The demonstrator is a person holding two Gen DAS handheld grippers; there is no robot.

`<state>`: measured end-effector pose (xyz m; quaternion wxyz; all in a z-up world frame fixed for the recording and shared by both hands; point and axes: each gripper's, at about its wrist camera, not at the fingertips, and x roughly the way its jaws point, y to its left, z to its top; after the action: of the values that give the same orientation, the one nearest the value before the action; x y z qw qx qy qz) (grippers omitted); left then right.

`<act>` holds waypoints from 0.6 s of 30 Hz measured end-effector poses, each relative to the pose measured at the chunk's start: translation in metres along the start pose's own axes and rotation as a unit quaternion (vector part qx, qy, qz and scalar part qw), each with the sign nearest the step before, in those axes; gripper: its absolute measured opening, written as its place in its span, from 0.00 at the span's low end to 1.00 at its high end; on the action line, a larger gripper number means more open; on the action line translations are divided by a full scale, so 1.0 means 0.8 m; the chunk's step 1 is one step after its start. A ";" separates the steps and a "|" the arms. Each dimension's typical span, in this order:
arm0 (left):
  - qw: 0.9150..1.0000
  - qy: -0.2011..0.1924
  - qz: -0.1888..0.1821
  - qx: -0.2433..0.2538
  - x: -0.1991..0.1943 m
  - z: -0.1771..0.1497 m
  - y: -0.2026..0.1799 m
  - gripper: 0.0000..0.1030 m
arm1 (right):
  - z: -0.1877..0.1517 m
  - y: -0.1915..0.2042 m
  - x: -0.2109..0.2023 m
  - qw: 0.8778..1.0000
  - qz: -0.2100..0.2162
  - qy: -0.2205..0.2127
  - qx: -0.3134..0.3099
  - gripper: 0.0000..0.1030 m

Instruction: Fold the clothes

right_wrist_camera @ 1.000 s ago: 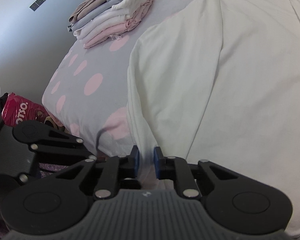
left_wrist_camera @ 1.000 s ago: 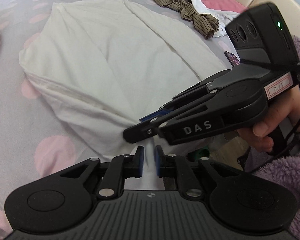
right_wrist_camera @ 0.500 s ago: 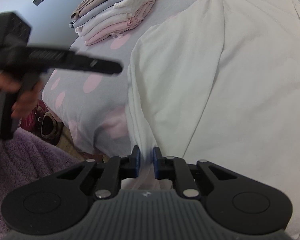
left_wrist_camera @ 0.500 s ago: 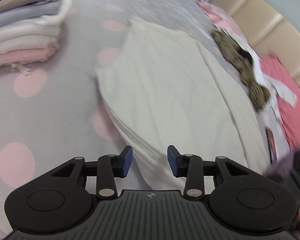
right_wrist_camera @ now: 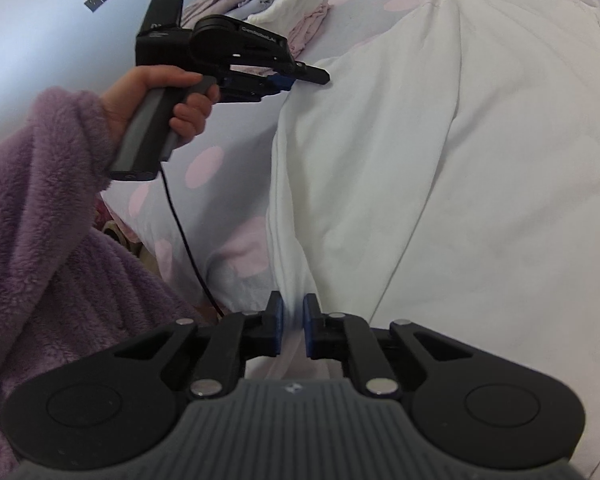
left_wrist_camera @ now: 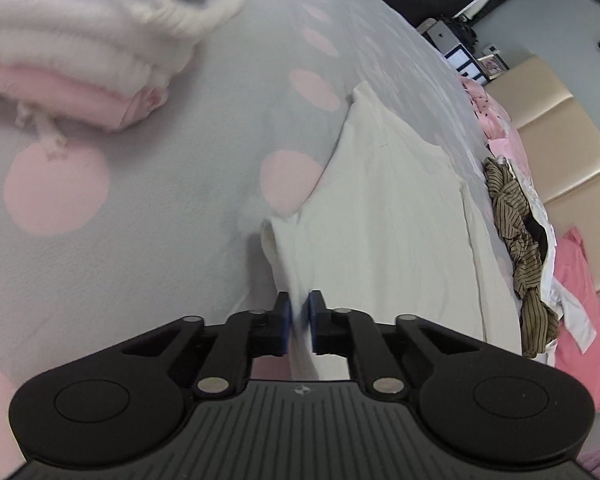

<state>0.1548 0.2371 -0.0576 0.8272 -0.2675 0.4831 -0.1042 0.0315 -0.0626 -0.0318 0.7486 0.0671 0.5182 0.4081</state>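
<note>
A cream white garment [left_wrist_camera: 396, 216] lies spread on the grey bedspread with pink dots [left_wrist_camera: 148, 216]; it also fills the right wrist view [right_wrist_camera: 480, 160]. My left gripper [left_wrist_camera: 299, 320] is shut on the garment's left edge, farther up the bed; it shows from the side in the right wrist view [right_wrist_camera: 296, 78]. My right gripper [right_wrist_camera: 291, 326] is shut on the same edge at the near corner, by the bed's edge.
A stack of folded clothes [left_wrist_camera: 72, 60] sits left of the garment, also in the right wrist view [right_wrist_camera: 284, 4]. A crumpled brown striped garment [left_wrist_camera: 520, 236] and pink clothes [left_wrist_camera: 588, 304] lie at the right by a beige headboard [left_wrist_camera: 560, 128]. My purple sleeve [right_wrist_camera: 40, 248] is at left.
My left gripper let go of the near corner, opened, moved up along the garment's left edge toward the folded stack and shut on the edge there. The right gripper kept its hold.
</note>
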 end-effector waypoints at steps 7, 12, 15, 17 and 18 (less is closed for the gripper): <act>0.992 -0.044 0.012 0.118 -0.014 0.007 -0.082 0.02 | -0.014 -0.020 -0.022 0.996 0.060 -0.024 0.062 0.08; 0.979 -0.030 0.016 0.202 0.014 -0.003 -0.142 0.02 | -0.035 -0.039 -0.030 0.989 0.077 -0.027 0.121 0.07; 0.970 -0.010 0.018 0.241 0.038 -0.014 -0.171 0.01 | -0.048 -0.049 -0.034 0.985 0.081 -0.028 0.152 0.07; 0.964 0.003 0.019 0.266 0.055 -0.022 -0.190 0.01 | -0.059 -0.053 -0.039 0.982 0.081 -0.030 0.169 0.07; 0.960 0.009 0.020 0.279 0.063 -0.026 -0.199 0.01 | -0.062 -0.056 -0.041 0.981 0.078 -0.030 0.176 0.07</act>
<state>0.1766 0.0753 -0.0167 0.8664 -0.0158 0.4477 -0.2209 0.0100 -0.1305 -0.0543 0.7061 0.2506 0.5522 0.3657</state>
